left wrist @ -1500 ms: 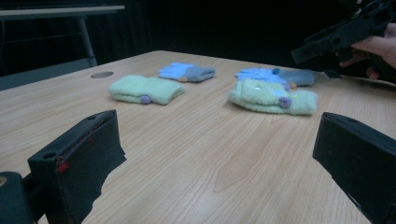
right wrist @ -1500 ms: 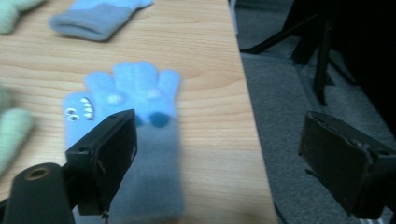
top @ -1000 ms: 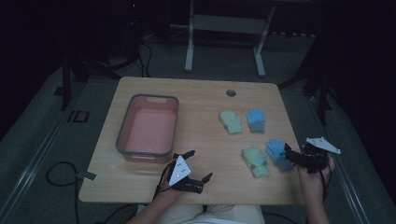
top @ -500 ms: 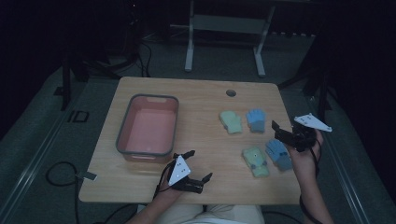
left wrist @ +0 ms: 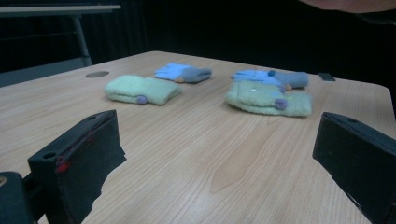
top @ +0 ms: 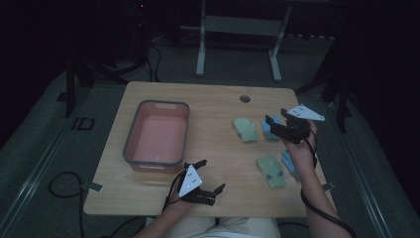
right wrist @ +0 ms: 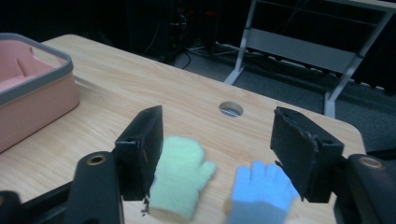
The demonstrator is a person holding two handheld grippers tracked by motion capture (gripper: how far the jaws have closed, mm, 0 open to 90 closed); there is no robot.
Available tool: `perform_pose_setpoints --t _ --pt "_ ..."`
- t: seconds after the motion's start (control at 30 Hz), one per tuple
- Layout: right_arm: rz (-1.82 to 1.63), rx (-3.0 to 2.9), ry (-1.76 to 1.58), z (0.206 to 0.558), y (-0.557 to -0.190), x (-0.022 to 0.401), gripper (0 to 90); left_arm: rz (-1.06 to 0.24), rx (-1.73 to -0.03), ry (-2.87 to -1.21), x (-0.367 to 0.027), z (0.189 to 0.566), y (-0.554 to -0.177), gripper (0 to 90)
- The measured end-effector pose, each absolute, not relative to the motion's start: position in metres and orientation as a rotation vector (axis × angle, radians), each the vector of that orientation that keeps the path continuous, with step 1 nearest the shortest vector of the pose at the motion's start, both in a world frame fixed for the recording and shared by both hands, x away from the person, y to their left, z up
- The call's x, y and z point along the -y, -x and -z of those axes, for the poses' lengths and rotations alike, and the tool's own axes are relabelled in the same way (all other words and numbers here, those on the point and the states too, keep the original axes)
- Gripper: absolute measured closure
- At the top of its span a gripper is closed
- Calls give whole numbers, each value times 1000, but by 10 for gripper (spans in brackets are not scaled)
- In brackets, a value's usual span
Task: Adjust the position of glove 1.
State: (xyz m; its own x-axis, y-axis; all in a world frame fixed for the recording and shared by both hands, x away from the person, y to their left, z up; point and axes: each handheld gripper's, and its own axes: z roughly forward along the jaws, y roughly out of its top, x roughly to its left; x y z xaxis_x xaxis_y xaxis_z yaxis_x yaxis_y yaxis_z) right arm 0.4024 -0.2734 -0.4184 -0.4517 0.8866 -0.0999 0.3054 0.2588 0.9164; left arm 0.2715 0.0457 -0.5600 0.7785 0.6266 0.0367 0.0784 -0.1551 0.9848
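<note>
Seemingly just above the blue glove [right wrist: 261, 189], the right tool [right wrist: 217, 140] hovers half-closed, empty.

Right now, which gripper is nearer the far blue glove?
Right. The right gripper hovers just over the far blue glove; the left gripper sits at the table's near edge, beside the pink bin.

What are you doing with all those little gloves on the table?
A person holds tongs in each hand at a wooden table. Four small gloves lie on its right side, two green and two blue, and a pink bin sits on the left. The right tongs hover above the far green glove and the far blue glove; their jaws have just been closing, with nothing gripped. The left tongs wait open near the front edge.
</note>
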Motion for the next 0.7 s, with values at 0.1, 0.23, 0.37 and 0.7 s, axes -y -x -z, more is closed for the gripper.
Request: perform_pose_setpoints --t 0.1,0.23,0.37,0.7 --pt "-1178 -1952 -1083 426 -418 259 389 -533 -558 -1682 -45 560 -271 10" --pt "-1125 -1996 -1082 438 -435 244 453 -529 -558 -1680 -46 560 -271 10" --pt "-1104 -2060 -1077 450 -450 234 570 -528 -554 -1680 -46 560 -271 10" --pt "-1019 -2199 -1112 489 -477 220 614 -526 -550 -1678 -46 560 -271 10"
